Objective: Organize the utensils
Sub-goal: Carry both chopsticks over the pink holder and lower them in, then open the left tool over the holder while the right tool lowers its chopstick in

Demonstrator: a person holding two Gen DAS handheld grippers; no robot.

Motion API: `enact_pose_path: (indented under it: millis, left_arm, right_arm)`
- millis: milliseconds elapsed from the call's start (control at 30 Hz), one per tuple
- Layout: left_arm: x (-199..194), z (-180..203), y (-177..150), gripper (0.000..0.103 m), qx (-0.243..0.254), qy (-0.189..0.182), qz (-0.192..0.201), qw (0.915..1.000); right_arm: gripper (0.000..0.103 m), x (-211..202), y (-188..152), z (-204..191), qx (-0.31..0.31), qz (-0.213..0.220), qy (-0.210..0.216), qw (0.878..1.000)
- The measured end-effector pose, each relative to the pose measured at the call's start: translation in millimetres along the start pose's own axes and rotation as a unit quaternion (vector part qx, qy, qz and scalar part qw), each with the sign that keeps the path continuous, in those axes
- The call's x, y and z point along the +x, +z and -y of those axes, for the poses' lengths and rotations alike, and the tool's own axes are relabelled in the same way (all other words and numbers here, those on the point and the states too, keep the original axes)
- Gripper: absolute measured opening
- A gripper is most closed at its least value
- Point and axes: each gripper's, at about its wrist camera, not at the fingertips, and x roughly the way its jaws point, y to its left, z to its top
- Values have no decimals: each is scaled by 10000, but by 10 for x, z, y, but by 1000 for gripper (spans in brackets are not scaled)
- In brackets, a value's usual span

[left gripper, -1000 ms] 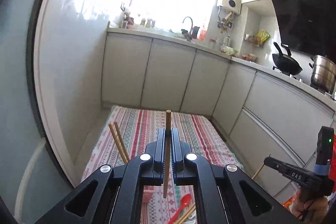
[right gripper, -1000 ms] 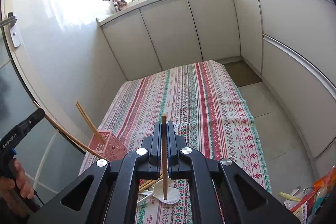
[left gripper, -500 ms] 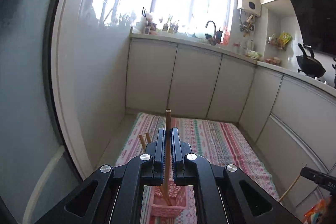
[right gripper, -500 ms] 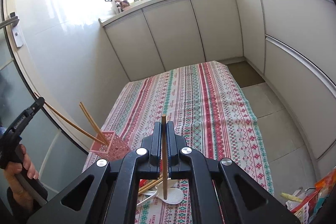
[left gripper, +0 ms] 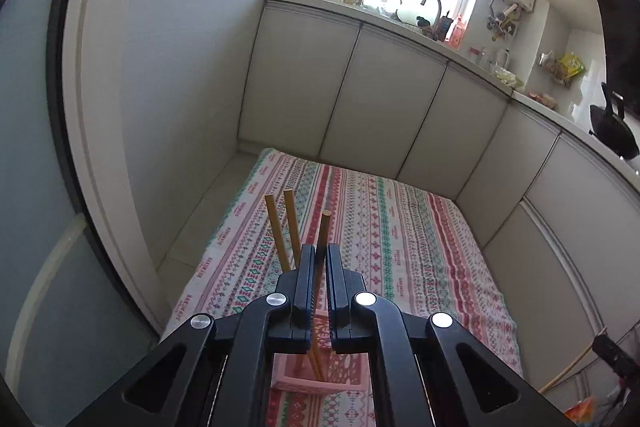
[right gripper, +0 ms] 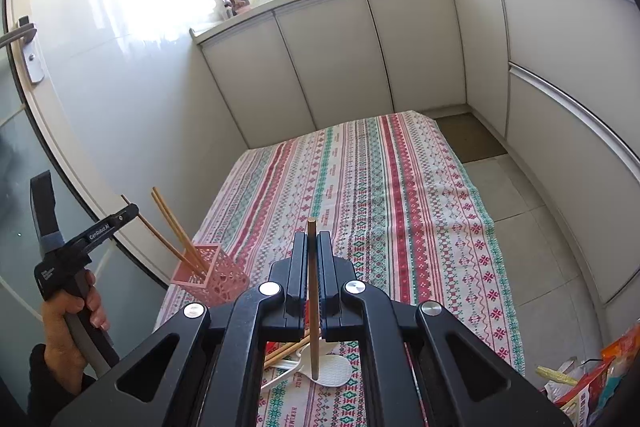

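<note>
**Chopstick held over the pink basket**

While the right gripper [right gripper: 313, 247] is clamped on 1 upright chopstick [right gripper: 312, 291], the left gripper [left gripper: 318, 259] is clamped on another chopstick [left gripper: 322, 233], whose lower end is seen inside the pink basket [left gripper: 344, 367] in the left wrist view. In the right wrist view that chopstick is seen slanting from the left gripper [right gripper: 134, 209] down into the basket [right gripper: 218, 277], which stands at the near left corner of the striped cloth [right gripper: 400, 195]. 2 more chopsticks [left gripper: 282, 227] are leaned in the basket, their tops tilted to the left. The handle of the left gripper is gripped by a hand [right gripper: 66, 331] with a dark sleeve. Below the right gripper, a white spoon [right gripper: 332, 371] and loose chopsticks [right gripper: 286, 349] are laid on the cloth, partly hidden by the gripper body. Both pairs of jaws are drawn narrow, with only a stick between them. White cabinets [right gripper: 332, 59] are seen beyond the cloth's far end.
</note>
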Motion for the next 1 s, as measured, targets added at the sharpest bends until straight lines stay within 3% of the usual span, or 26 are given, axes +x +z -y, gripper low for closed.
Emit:
enact_pose_path:
  millis: [200, 567, 800, 1000]
  left_arm:
    - [81, -176, 54, 5, -703, -361, -263, 9965]
    - [292, -88, 46, 10, -202, 214, -220, 9993]
    - [87, 7, -20, 49, 287, 464, -269, 9982]
    - [-61, -20, -219, 73, 516, 822, -886, 9913]
  right_arm:
    - [4, 0, 3, 10, 23, 8, -2, 10000]
    - [4, 27, 4, -25, -18, -29, 71, 10000]
    - [4, 9, 63, -132, -101, 12, 184, 9998]
    - [4, -70, 244, -344, -207, 265, 429, 9985]
